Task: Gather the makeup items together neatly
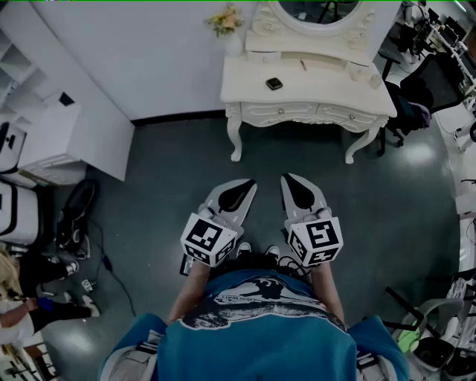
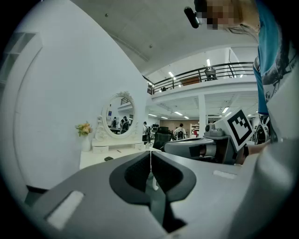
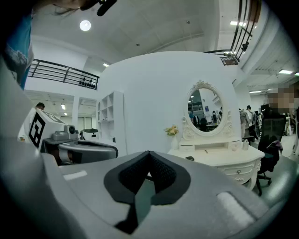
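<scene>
Both grippers are empty. The left gripper has its jaws pressed together with nothing between them, and the right gripper is the same. They are held side by side, roughly level, over the floor and well apart from the desk.

Task not begun; items lie scattered.
- The dark compact sits mid-desk.
- A thin stick lies toward the back edge.
- A small pale jar sits near the right back corner.

Risks, near to far:
- Jaws need opening before any pick. Arriving closed would shove the compact across the top instead of gripping it.
- The compact is low and flat, so the pads may skid off its edge. Sliding it is likely safer than lifting.
- The stick looks round, so it may roll toward an edge if nudged.
- A reach to the back left corner could tip the vase.
- The jar sits close to the right edge and could be knocked off.

Materials:
- Gripper shells are smooth grey plastic, with dark textured pads that curve in to a point.
- The floor is dark grey with a slight sheen.
- The desk is cream painted wood with carved curved legs and a slick top.
- The compact is glossy black and squarish.
- The vase is white and holds pale flowers.
- The oval mirror has an ornate cream frame.
</scene>
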